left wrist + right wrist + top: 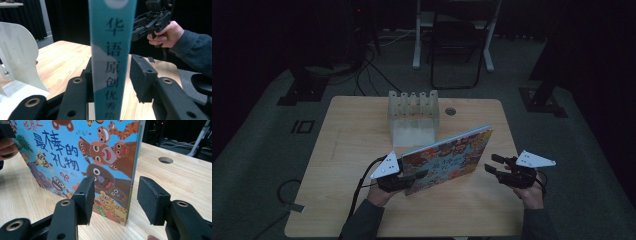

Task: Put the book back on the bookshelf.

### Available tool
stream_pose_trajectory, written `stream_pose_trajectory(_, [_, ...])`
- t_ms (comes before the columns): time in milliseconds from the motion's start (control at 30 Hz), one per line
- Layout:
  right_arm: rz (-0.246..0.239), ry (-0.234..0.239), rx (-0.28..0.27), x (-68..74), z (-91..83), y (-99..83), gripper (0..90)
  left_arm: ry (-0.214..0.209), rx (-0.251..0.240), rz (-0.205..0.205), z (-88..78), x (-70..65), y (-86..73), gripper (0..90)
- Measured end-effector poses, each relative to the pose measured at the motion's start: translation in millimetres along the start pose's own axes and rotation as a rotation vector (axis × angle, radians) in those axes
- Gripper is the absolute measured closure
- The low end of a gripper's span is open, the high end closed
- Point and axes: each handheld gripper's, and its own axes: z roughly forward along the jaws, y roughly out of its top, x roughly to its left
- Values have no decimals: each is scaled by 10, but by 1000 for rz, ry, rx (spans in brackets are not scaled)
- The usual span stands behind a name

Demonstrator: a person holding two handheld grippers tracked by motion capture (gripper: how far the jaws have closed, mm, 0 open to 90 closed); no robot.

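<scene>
Your book stands on edge on the table, in front of the rack at the far side. Your left tongs sit at its left end, your right tongs just beside its right end.

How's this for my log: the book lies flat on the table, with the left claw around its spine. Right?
Not flat: the book stands on its edge on the table, as the right gripper view shows. The left claw is around its spine.
</scene>
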Motion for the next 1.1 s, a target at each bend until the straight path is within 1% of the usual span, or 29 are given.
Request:
stream_pose_trajectory(100, [2,1,0,0,-1,-7,473,-9,2,-4,26,-10,-15,581])
stream_pose_trajectory(233, [4,1,0,-8,0,-19,472,-14,4,-3,51,-23,-31,529])
stream_pose_trajectory(333, [11,4,-1,-13,1,-29,471,-21,8,-1,59,-31,-36,514])
stream_pose_trajectory(467, [15,6,1,-16,9,-45,469,-24,15,-4,79,-37,-44,459])
stream_pose_trajectory(600, [18,8,1,-20,14,-56,468,-32,20,-5,95,-46,-56,433])
stream_pose_trajectory(700, [19,8,1,-24,15,-60,467,-31,20,-15,110,-51,-66,380])
stream_pose_trajectory(733, [20,9,0,-26,14,-62,467,-31,15,-25,120,-48,-77,380])
stream_pose_trajectory(800, [25,12,-3,-25,15,-72,465,-33,10,-40,125,-41,-91,342])
stream_pose_trajectory(967, [30,15,-2,-27,17,-86,464,-44,10,-42,126,-45,-105,318])
stream_pose_trajectory(1033, [33,16,-3,-30,20,-94,464,-52,4,-41,129,-49,-111,280])
stream_pose_trajectory(1100, [36,19,-2,-28,24,-99,464,-49,0,-44,133,-54,-117,246])
